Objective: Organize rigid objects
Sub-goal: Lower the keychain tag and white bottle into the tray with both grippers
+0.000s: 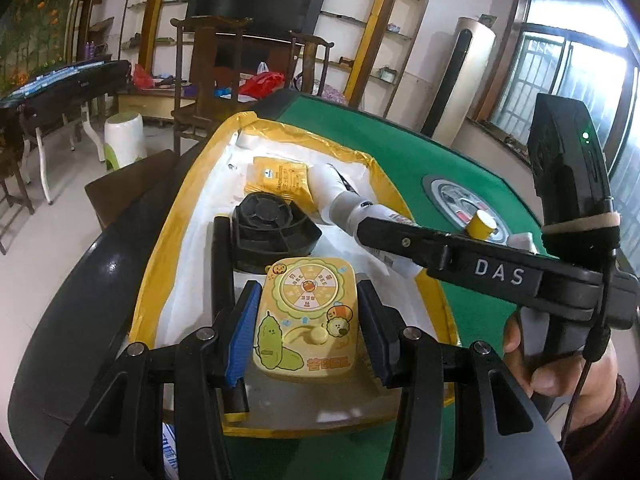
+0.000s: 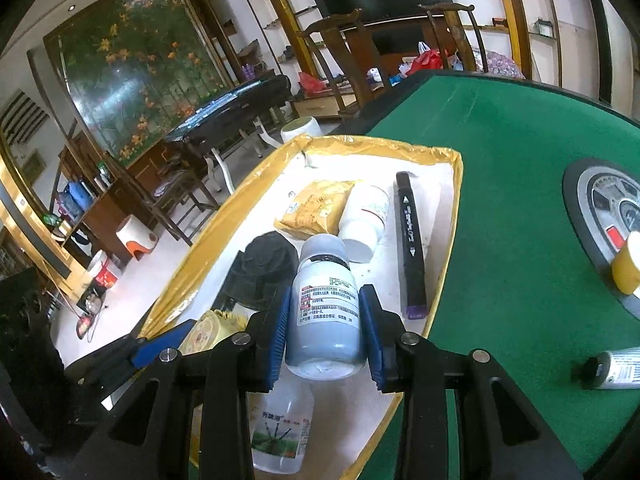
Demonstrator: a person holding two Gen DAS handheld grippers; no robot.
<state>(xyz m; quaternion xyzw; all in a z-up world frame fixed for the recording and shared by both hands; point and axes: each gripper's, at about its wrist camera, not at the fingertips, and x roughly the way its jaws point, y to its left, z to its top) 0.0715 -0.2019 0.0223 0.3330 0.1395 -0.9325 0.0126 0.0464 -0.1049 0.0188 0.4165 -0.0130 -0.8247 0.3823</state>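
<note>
The left gripper has its blue-padded fingers on either side of a yellow toy game box printed with a spinner wheel and a cartoon gourd; the pads sit against its edges, gripping it over the near end of the yellow-rimmed tray. The right gripper has its fingers clamped on the body of a grey bottle with a white text label, cap pointing away, held above the same tray.

Just under the right gripper a clear bottle with a green label lies on the white tray lining. Farther in sits a black round lid-like part, then a white bottle on its side touching a yellow sachet. A black marker with a purple end lies along the tray's right wall.

Outside the tray, on the green worktop, a small tube with a black cap lies near the right edge, and a yellow cap-shaped piece stands on the round centre panel.
</note>
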